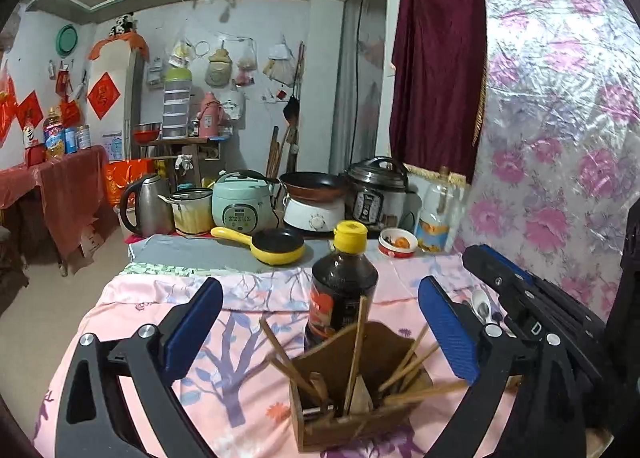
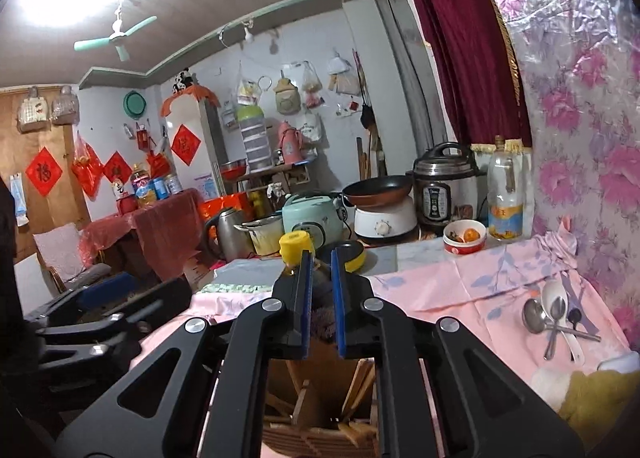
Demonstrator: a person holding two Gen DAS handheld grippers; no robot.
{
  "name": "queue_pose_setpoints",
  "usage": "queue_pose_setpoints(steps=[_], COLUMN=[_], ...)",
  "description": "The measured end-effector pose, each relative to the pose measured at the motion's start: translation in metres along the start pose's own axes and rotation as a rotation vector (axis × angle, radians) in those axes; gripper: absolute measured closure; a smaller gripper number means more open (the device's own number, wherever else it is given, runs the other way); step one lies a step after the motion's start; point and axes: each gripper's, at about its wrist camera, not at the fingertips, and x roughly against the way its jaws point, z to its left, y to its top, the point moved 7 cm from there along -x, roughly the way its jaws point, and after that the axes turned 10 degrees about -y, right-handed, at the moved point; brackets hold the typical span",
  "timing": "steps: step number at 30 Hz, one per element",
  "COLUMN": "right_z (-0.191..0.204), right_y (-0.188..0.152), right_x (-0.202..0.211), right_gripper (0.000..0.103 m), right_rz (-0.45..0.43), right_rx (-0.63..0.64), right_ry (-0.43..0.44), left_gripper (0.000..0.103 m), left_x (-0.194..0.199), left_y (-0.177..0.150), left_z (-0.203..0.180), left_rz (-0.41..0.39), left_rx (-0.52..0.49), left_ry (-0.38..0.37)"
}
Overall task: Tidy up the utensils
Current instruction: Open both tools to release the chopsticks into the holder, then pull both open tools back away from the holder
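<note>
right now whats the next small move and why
Probably swing the right gripper toward the spoons lying loose on the pink cloth. The wooden holder already has chopsticks, and nothing shows between its nearly closed jaws.

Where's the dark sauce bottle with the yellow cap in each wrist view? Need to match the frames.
Left wrist: the dark sauce bottle with the yellow cap stands centre frame, right behind the wooden utensil holder.
Right wrist: mostly hidden behind the narrow-set gripper fingers; only its yellow cap shows, just left of centre.
Shared landmark: the red-and-white bowl holding an orange on the counter.
</note>
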Motion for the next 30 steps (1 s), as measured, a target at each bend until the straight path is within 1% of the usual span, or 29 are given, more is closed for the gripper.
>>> queue_pose_setpoints(steps=[4,6,8,9,10,11,13,15,16,17,19,21,22,24,26,27,28,30], right_z=[-0.001,-0.003,-0.006,-0.008,-0.009,-0.011,-0.011,-0.009,-0.009,-0.009,-0.011,-0.013,-0.015,-0.017,-0.026,-0.030,-0.035,-0.043], right_y=[-0.007,-0.009,-0.009,-0.008,-0.008,-0.007,-0.006,-0.006,-0.006,-0.007,-0.010,-0.018,-0.026,-0.040,-0.057,-0.061,-0.067,-0.075], right_x=[0.022,0.039,0.060,0.073,0.084,0.103,0.132,0.160,0.175,0.196,0.229,0.262,0.278,0.296,0.313,0.317,0.322,0.330], right_gripper=[0.089,0.083,0.059,0.054,0.045,0.043,0.043,0.037,0.029,0.018,0.006,0.006,0.006,0.005,0.005,0.005,0.005,0.005], right_rz=[-0.001,-0.003,-0.015,-0.031,-0.044,-0.068,-0.091,-0.114,-0.129,-0.151,-0.192,-0.211,-0.200,-0.178,-0.164,-0.157,-0.148,-0.124], right_rx=[0.013,0.004,-0.011,-0.017,-0.021,-0.024,-0.019,-0.013,-0.010,-0.012,-0.019,-0.013,-0.010,-0.007,-0.008,-0.015,-0.025,-0.042], right_ry=[-0.024,-0.029,-0.037,-0.045,-0.050,-0.057,-0.058,-0.054,-0.056,-0.059,-0.067,-0.075,-0.075,-0.078,-0.111,-0.122,-0.124,-0.122], left_gripper=[0.006,0.006,0.006,0.006,0.006,0.006,0.006,0.006,0.006,0.006,0.005,0.005,0.005,0.005,0.005,0.005,0.005,0.005], left_x=[0.019,0.035,0.049,0.060,0.072,0.084,0.112,0.136,0.148,0.167,0.190,0.218,0.234,0.252,0.269,0.276,0.283,0.298], left_y=[-0.008,-0.017,-0.023,-0.026,-0.030,-0.033,-0.038,-0.042,-0.044,-0.048,-0.053,-0.061,-0.067,-0.078,-0.096,-0.103,-0.108,-0.117], left_z=[0.002,0.007,0.009,0.011,0.011,0.011,0.008,0.002,-0.002,-0.009,-0.018,-0.031,-0.038,-0.048,-0.059,-0.063,-0.068,-0.079], left_rz=[0.016,0.029,0.036,0.036,0.034,0.028,0.011,-0.003,-0.009,-0.017,-0.027,-0.043,-0.054,-0.058,-0.034,-0.035,-0.039,-0.057], left_rx=[0.018,0.044,0.070,0.083,0.091,0.096,0.102,0.102,0.096,0.086,0.074,0.063,0.063,0.057,0.053,0.050,0.045,0.035], left_ry=[0.020,0.039,0.048,0.058,0.073,0.088,0.110,0.127,0.140,0.166,0.199,0.245,0.269,0.288,0.321,0.337,0.346,0.333])
